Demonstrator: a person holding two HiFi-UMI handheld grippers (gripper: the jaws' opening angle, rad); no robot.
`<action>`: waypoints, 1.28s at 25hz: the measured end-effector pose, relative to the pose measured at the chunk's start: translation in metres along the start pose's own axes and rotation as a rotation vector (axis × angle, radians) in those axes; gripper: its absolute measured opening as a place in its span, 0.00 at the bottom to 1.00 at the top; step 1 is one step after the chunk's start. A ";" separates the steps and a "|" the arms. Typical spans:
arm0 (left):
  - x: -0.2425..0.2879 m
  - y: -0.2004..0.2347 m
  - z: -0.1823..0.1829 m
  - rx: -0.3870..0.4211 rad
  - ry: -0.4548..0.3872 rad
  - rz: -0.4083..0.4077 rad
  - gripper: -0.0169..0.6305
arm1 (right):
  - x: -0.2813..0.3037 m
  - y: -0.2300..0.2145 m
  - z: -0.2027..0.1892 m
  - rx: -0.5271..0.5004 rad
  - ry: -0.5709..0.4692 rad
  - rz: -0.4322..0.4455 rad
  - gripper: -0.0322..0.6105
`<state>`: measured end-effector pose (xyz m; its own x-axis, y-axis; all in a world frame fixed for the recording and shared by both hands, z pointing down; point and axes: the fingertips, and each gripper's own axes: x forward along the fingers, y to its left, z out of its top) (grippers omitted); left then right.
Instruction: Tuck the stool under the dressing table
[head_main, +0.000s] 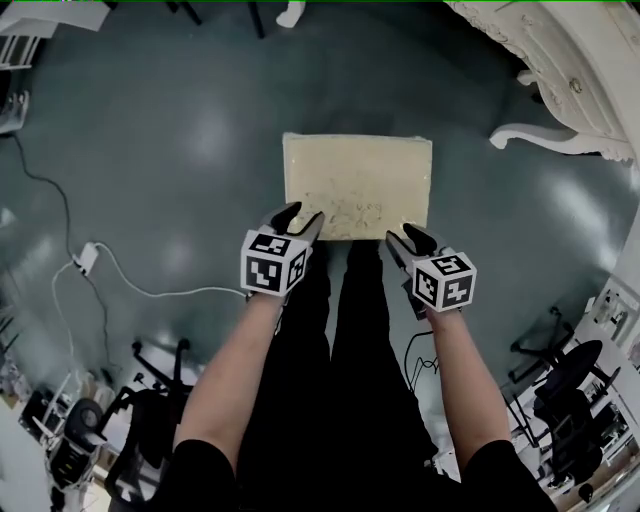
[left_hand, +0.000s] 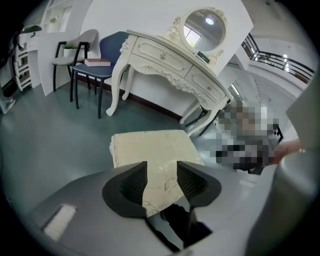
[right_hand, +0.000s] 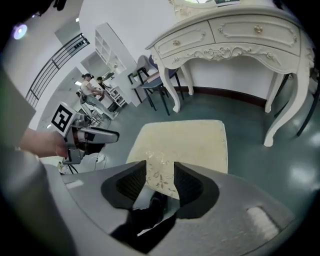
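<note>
The stool (head_main: 357, 185) has a cream padded rectangular top and stands on the grey-green floor just in front of my legs. The white carved dressing table (head_main: 560, 60) is beyond it at the upper right. My left gripper (head_main: 297, 215) hovers at the stool's near left corner and my right gripper (head_main: 410, 235) at its near right corner. In the left gripper view the jaws (left_hand: 161, 172) stand apart, with the stool's near edge (left_hand: 150, 147) showing in the gap, not pinched. The right gripper view shows the same: jaws (right_hand: 159, 172) apart over the cushion (right_hand: 185, 142), and the dressing table (right_hand: 235, 40) behind.
A white power strip (head_main: 85, 258) with cables lies on the floor to the left. Black office chairs (head_main: 570, 390) stand at the lower right. A blue chair (left_hand: 95, 55) with a book sits left of the dressing table (left_hand: 170, 62). The table's curved legs (head_main: 545, 135) reach the floor near the stool.
</note>
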<state>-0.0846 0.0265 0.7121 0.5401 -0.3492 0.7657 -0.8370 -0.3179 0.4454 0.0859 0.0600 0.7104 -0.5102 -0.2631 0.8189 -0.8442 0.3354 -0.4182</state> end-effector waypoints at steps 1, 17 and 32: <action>0.007 0.006 -0.008 0.002 0.017 0.005 0.35 | 0.008 -0.007 -0.004 -0.004 0.011 -0.021 0.33; 0.053 0.066 -0.069 -0.042 0.119 0.045 0.49 | 0.065 -0.086 -0.049 -0.006 0.126 -0.282 0.48; 0.072 0.066 -0.068 0.026 0.226 0.051 0.48 | 0.074 -0.093 -0.047 0.046 0.130 -0.219 0.47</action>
<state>-0.1073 0.0400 0.8279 0.4616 -0.1601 0.8726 -0.8585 -0.3282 0.3939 0.1346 0.0519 0.8283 -0.2915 -0.2057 0.9342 -0.9402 0.2412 -0.2403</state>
